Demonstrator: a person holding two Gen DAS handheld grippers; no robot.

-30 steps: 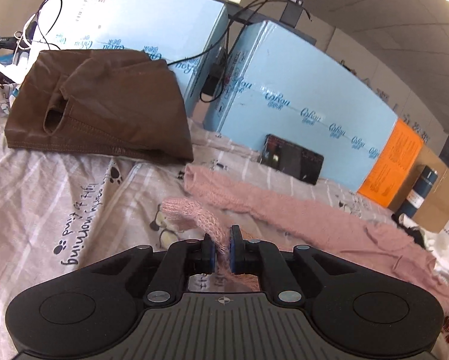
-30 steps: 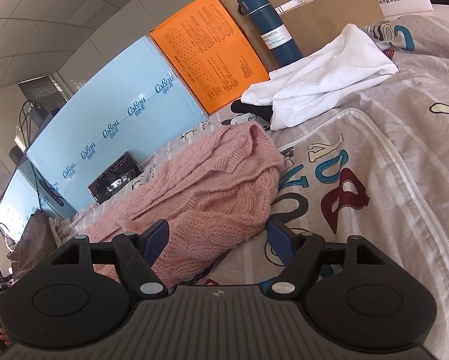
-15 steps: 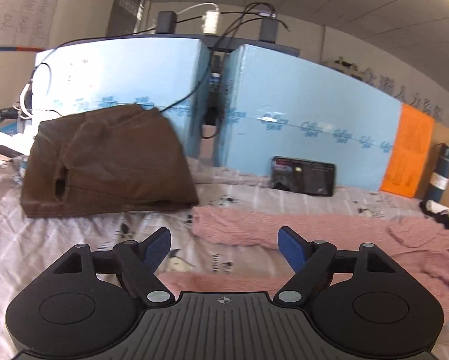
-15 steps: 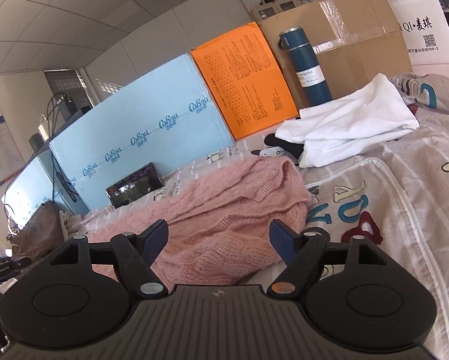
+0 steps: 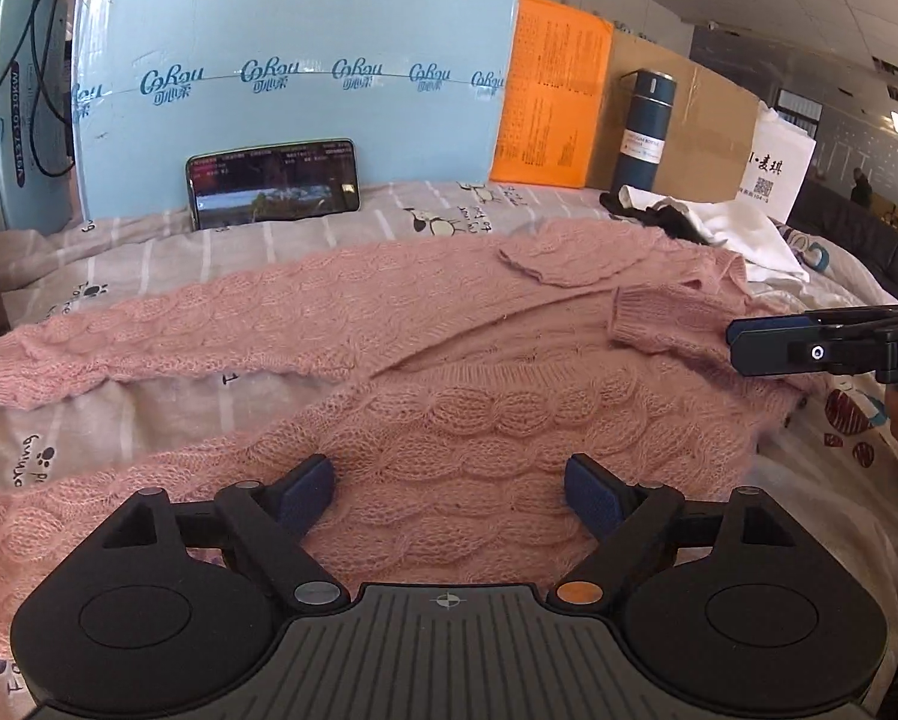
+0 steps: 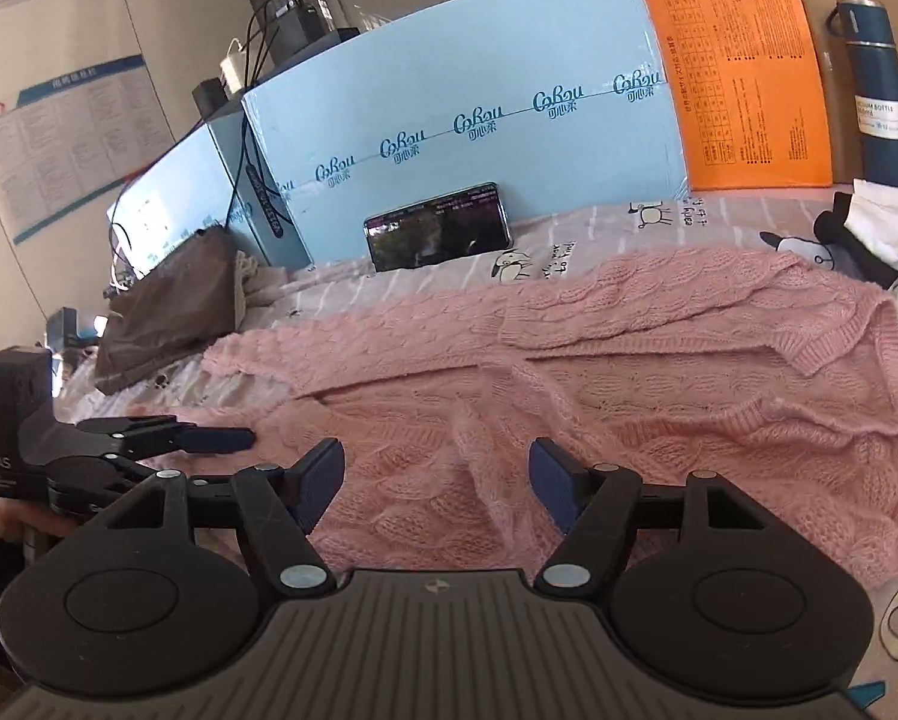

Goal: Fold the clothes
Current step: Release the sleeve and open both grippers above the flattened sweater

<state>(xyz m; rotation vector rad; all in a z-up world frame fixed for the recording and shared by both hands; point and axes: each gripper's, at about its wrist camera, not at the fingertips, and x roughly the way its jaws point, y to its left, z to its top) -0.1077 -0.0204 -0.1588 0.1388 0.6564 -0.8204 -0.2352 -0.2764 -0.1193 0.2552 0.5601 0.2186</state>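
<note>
Two grippers hover over a pink sweater (image 5: 449,360): left gripper (image 5: 449,495) opening, right gripper (image 6: 437,480) closing, neither gripping. Soft, floppy knit looks best pinched at the hem ahead.

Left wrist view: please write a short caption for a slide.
Open left gripper above a pink sweater spread on the bed.

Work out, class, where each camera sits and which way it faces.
Left wrist: on the left tongs, looking over the pink sweater toward the blue box; the right tongs and a bit of hand show at the right edge.
Right wrist: on the right tongs, facing the same way; the left tongs show at left.
Shared: sweater, phone, blue box, bottle.
</note>
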